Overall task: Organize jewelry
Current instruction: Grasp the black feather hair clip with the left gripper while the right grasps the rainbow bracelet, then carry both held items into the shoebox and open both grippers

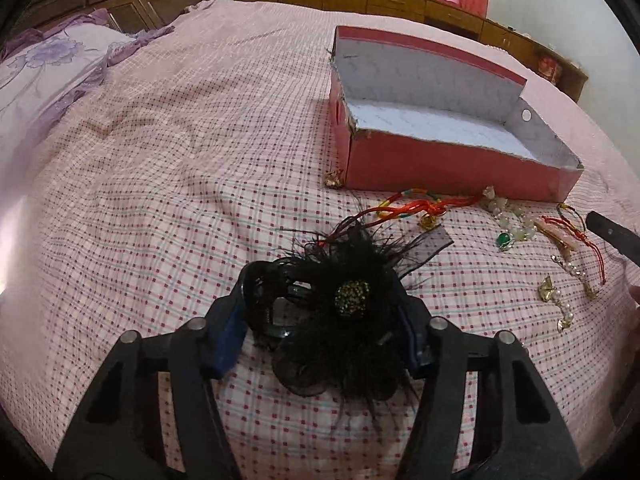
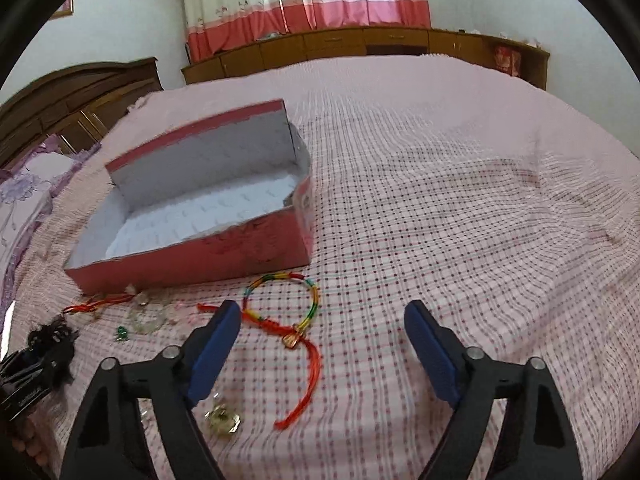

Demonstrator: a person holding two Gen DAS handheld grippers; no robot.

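My left gripper [image 1: 320,312] is shut on a black feathered hair clip [image 1: 352,300] with a beaded centre, held just above the bed. An open red box [image 1: 460,168] with a white inside stands ahead to the right. It also shows in the right wrist view [image 2: 192,252]. My right gripper [image 2: 322,344] is open and empty above a multicoloured cord bracelet [image 2: 280,304] with a red tail. Red cords [image 1: 412,204], a green-stone piece [image 1: 505,240] and pearl pieces [image 1: 568,280] lie in front of the box.
A pink checked bedspread [image 2: 460,200] covers the bed. A purple pillow [image 1: 52,64] lies at the far left by the wooden headboard [image 1: 116,0]. Low wooden cabinets [image 2: 360,44] and pink curtains stand behind. A gold piece [image 2: 222,420] lies by my right gripper's left finger.
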